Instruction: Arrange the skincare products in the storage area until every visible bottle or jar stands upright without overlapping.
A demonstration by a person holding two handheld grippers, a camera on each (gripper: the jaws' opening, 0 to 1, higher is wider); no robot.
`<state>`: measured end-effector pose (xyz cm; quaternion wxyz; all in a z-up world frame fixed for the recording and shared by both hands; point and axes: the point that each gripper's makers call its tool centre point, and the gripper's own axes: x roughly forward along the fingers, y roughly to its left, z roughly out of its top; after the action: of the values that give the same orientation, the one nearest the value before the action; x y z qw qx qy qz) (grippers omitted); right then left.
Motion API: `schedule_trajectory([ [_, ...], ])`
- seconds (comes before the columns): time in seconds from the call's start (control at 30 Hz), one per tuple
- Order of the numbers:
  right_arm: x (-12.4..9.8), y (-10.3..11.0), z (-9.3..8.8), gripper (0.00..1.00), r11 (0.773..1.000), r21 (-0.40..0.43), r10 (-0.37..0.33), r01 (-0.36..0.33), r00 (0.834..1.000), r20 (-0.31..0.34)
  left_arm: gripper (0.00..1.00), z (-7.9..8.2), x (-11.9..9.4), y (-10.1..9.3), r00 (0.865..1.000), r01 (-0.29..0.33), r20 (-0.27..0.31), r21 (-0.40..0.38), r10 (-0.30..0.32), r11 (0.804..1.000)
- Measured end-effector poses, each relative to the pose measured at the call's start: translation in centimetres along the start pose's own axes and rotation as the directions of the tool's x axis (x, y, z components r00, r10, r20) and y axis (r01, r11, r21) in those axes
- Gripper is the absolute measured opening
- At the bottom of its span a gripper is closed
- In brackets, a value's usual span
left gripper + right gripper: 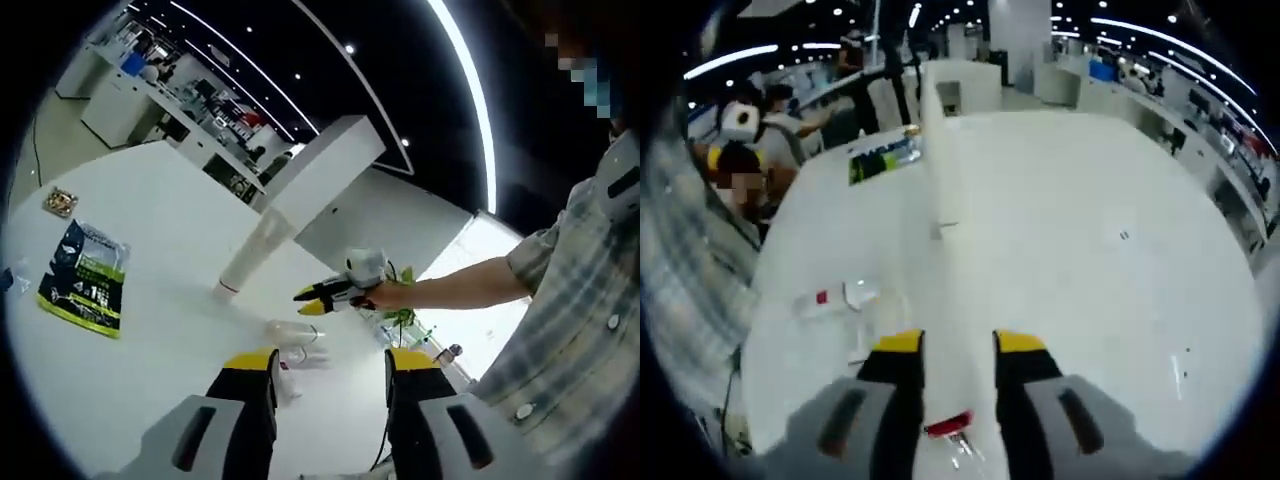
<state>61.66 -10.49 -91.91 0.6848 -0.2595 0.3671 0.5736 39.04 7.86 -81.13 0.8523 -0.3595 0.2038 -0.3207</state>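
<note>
Left gripper view: my left tongs (328, 365) hang released above the table (150, 300); a clear bottle (298, 335) lies toppled just ahead. Right gripper view: my right tongs (957, 345) straddle a long white tube (940, 200), grip uncertain. I'd lift it slowly by its red-capped end.

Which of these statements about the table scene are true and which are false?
1. A green and black packet lies on the white table. True.
2. The left tool is clamped on a bottle. False: its jaws stand apart with nothing between them.
3. A clear bottle lies on its side on the table. True.
4. The right tool rests on the table with nobody holding it. False: a hand holds it above the table.
</note>
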Motion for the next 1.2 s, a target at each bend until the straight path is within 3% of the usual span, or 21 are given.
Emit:
schedule_trajectory([
  [0.17,-1.2,0.2,-3.6,0.29,1.000,-0.017,-0.023,0.021,0.994,-0.111,0.43,0.2,0.2,0.2,1.000,0.005,-0.016,0.003,-0.005,1.000],
  [0.23,-1.5,0.2,-4.3,0.30,0.999,-0.046,-0.033,0.027,0.990,-0.134,0.43,0.2,0.4,0.3,1.000,0.009,-0.021,0.005,-0.008,1.000],
  [0.37,-2.0,0.2,-7.1,0.30,0.993,-0.117,-0.038,0.010,0.971,-0.236,0.43,0.4,1.0,0.0,0.999,0.021,-0.028,0.005,-0.021,1.000],
  [0.57,-1.5,0.2,-8.2,0.30,0.990,-0.137,-0.025,-0.014,0.962,-0.272,0.43,-0.3,1.2,0.1,0.998,0.020,-0.055,0.008,-0.020,1.000],
  [0.87,0.2,0.0,-9.0,0.29,0.970,-0.227,-0.002,-0.089,0.928,-0.372,0.43,-0.2,1.0,0.6,0.997,-0.003,-0.077,0.012,0.004,1.000],
  [1.2,0.2,0.0,-9.2,0.28,0.956,-0.260,0.019,-0.133,0.917,-0.399,0.43,0.4,0.9,1.4,0.997,-0.022,-0.072,0.014,0.023,1.000],
])
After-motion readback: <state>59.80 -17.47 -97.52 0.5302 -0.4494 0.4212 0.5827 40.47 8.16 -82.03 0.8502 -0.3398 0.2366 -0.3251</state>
